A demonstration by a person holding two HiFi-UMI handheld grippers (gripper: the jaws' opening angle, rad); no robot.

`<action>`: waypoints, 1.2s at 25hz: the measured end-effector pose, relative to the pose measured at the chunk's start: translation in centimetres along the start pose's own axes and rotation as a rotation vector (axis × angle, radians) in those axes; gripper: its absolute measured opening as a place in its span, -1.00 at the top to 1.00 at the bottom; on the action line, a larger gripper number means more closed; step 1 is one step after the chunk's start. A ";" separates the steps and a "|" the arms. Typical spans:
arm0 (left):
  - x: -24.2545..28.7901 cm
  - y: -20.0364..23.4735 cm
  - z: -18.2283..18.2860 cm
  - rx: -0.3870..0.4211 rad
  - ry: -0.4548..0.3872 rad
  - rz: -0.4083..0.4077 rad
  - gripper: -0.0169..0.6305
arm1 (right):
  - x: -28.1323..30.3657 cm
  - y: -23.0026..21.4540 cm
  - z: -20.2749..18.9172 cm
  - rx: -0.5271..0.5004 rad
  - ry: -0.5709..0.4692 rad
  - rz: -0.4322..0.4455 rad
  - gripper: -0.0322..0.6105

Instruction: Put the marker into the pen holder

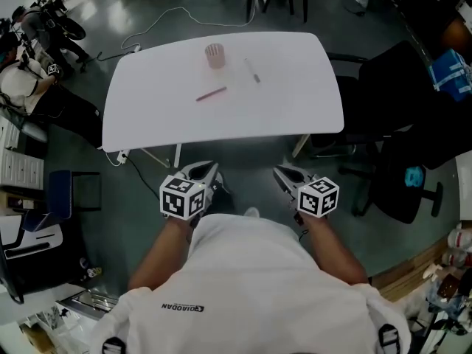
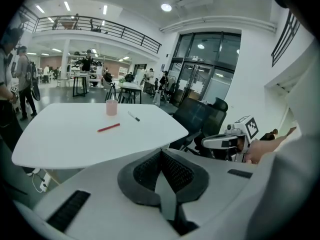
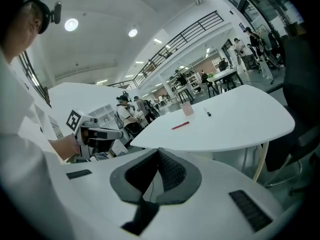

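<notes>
Nearest the body, the left hand-held gripper (image 1: 207, 173) and the right hand-held gripper (image 1: 285, 175) are held low, short of the bench (image 1: 162, 113) and well apart from everything on it. In each gripper view the dark ribbed pads are seen pressed together with nothing between them, so both are judged empty.

Past the near edge of the bench, a red pen (image 1: 211, 94) lies a little left of centre. Beyond it, towards the far edge and slightly right, lies the marker (image 1: 252, 70), a slim pale stick with a dark end, flat on the surface. Just to its left, close to the far edge, the pink pen holder (image 1: 214, 55) stands upright, apart from the marker.

The task is judged not yet begun: the reach is the step in hand. One gripper would need to be carried forward over the bench, its jaws spread, lowered astride the marker's shaft and closed on it before any lift towards the holder's mouth.
</notes>
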State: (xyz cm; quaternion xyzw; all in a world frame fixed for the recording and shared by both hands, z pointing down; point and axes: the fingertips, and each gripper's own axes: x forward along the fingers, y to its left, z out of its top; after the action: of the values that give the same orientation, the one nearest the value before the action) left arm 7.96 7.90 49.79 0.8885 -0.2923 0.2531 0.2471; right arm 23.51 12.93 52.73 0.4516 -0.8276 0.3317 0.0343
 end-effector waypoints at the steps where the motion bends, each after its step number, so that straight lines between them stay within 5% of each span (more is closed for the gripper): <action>1: 0.2 0.2 0.2 0.004 0.007 -0.004 0.87 | 0.2 -0.2 0.0 0.011 -0.003 -0.005 0.84; 17: 4.4 2.2 2.0 0.007 0.060 -0.033 0.87 | 1.9 -4.5 0.8 0.075 -0.004 -0.059 0.84; 30: 5.9 11.1 7.9 -0.008 0.011 -0.017 0.87 | 9.5 -5.6 7.6 -0.001 0.021 -0.081 0.84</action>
State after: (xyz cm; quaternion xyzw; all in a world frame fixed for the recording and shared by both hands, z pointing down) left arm 7.33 -6.91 50.58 0.8884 -0.2845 0.2548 0.2546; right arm 24.01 -0.47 53.09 0.4811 -0.8085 0.3342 0.0567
